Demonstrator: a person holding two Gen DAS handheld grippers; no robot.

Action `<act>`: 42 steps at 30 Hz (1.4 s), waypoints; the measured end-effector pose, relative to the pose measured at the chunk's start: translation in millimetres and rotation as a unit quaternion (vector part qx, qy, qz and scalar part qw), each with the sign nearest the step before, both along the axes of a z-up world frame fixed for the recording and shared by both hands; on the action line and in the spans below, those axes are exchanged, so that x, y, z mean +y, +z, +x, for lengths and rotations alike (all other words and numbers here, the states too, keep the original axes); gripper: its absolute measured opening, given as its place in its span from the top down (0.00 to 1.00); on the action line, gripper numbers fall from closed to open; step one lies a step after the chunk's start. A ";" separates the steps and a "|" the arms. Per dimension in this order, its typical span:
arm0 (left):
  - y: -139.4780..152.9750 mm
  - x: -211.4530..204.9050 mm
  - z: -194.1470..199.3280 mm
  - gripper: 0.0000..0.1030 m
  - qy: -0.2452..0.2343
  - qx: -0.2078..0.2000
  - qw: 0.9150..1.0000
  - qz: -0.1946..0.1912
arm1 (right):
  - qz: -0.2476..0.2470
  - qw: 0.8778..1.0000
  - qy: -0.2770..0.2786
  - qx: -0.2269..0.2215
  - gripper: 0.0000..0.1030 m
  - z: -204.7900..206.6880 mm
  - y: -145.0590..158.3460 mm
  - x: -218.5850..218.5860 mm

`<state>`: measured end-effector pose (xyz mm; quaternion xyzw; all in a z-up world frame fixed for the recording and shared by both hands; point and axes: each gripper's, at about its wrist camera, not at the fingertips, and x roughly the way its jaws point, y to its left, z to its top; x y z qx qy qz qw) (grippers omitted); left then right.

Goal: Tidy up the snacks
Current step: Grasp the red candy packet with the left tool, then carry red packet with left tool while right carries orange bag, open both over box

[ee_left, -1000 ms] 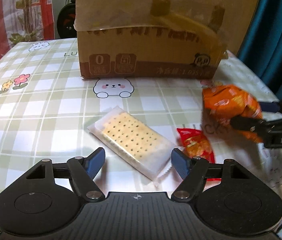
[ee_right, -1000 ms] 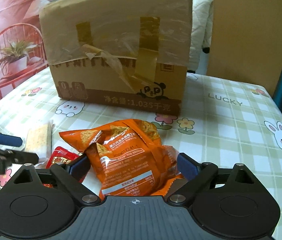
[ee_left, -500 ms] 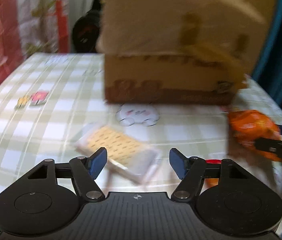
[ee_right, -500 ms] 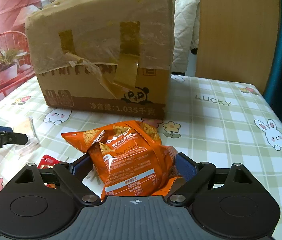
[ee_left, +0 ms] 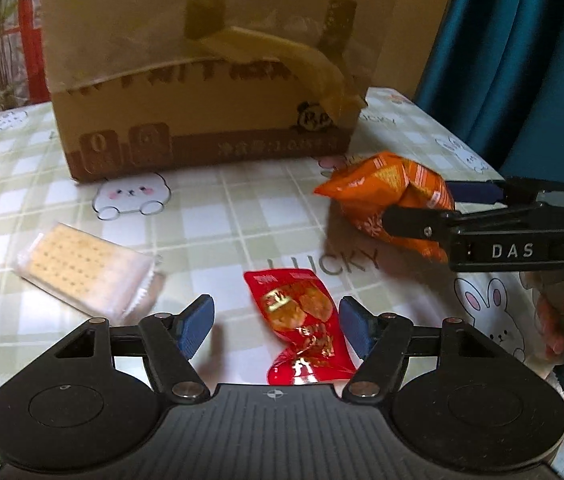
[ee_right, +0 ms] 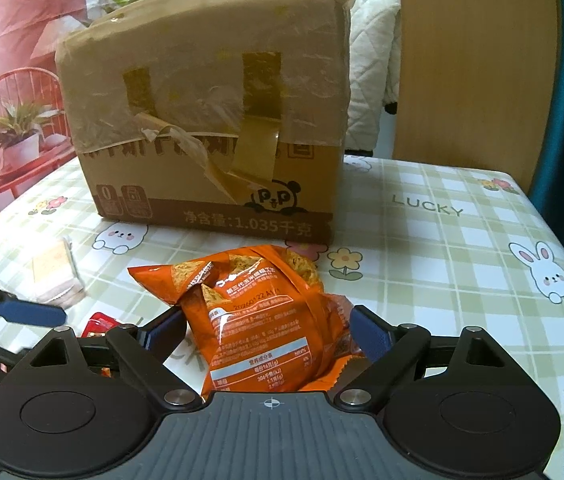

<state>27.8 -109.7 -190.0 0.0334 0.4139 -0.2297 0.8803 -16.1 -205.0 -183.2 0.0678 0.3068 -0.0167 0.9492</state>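
From your left wrist camera, the left claw stood part open, its jaws having just narrowed a little. The red packet lay on the desk between the blue pads, its near end cut off by the claw's body; the right pad sat just beside it, but I could not tell whether it touched. The cracker pack lay to the left, outside the jaws and somewhat blurred. The box stood at the back, its top out of frame and its print smeared. To the right, your right claw came in sideways around the orange bag, with your fingers partly seen under it.

From your right wrist camera, the right claw stood wide, both pads against the sides of the orange bag, which it held; the bag's lower edge was hidden by the claw's body. Here the box's print and panda were readable, and its torn tape showed plainly. The red packet was only a corner behind the left arm of the claw. The cracker pack was small and dim. One pad of the left claw poked in at the left edge.
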 end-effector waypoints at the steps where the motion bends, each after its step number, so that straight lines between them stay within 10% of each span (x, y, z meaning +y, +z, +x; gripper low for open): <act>1: -2.1 -2.7 -0.1 0.31 -0.002 0.002 1.000 0.003 | 0.001 1.000 0.000 0.000 0.16 0.1 -0.2 -0.3; 6: -15.7 -11.4 -2.9 0.32 -0.008 -0.010 1.000 0.024 | 0.002 1.000 -0.002 -0.002 0.16 0.4 -0.4 0.4; 16: -11.3 7.5 -0.8 0.72 0.027 -0.026 0.999 -0.001 | -0.013 1.000 0.005 0.002 0.15 5.9 -1.5 2.1; 26: -4.9 15.8 -3.1 0.79 0.034 -0.046 0.998 -0.010 | -0.060 0.998 0.019 0.002 0.08 26.1 -2.4 9.5; 33: 2.4 18.4 -8.2 0.81 0.035 -0.068 0.997 -0.020 | -0.048 0.998 0.033 -0.001 0.32 24.8 -0.7 9.3; 42: 23.0 25.0 -12.4 0.81 0.047 -0.106 0.993 -0.033 | -0.046 0.998 0.028 -0.037 0.37 8.7 21.2 11.5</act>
